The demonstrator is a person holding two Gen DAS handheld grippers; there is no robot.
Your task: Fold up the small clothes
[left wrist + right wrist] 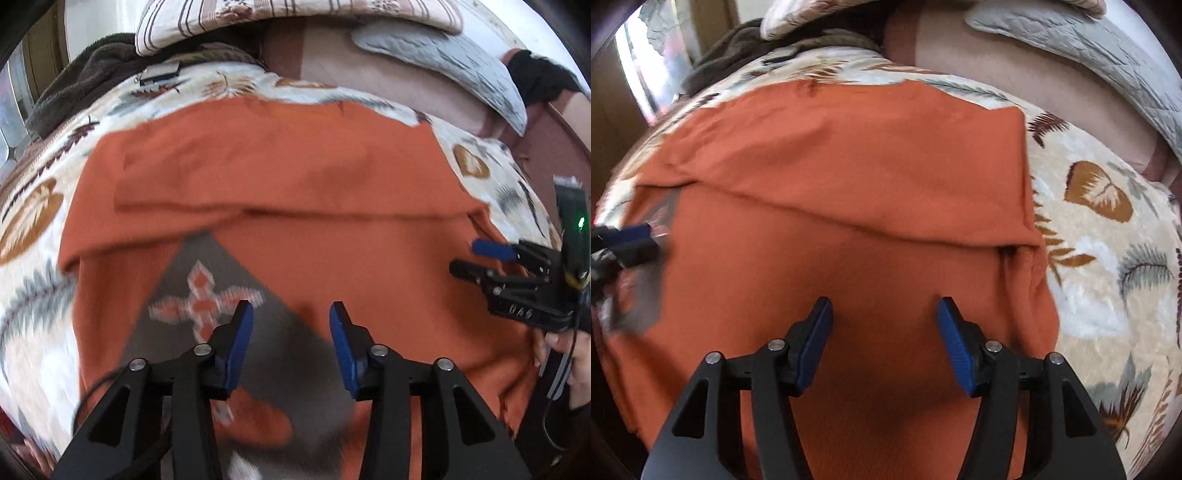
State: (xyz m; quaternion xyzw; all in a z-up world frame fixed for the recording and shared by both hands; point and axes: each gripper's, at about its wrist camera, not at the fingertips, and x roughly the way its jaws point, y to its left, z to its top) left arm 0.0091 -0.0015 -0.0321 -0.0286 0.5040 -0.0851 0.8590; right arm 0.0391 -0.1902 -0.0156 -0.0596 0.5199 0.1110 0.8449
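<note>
An orange garment (295, 166) lies spread on a leaf-patterned blanket (37, 206), its far part folded over in a flap across the middle. A grey panel with an orange and white cross motif (207, 295) shows on its left side. My left gripper (291, 314) hovers over that panel, open, nothing between its blue pads. My right gripper (884, 310) hangs open over the plain orange cloth (849, 166), holding nothing. The right gripper (469, 254) also shows at the right edge of the left wrist view, and the left gripper (646, 236) at the left edge of the right wrist view.
The blanket (1108, 221) covers a bed. A striped pillow (295, 18), a grey quilted pad (461, 62) and a dark brown fleece (85, 81) lie at the far side. A small black and white device (159, 74) rests on the blanket. A hand (565, 347) holds the right gripper.
</note>
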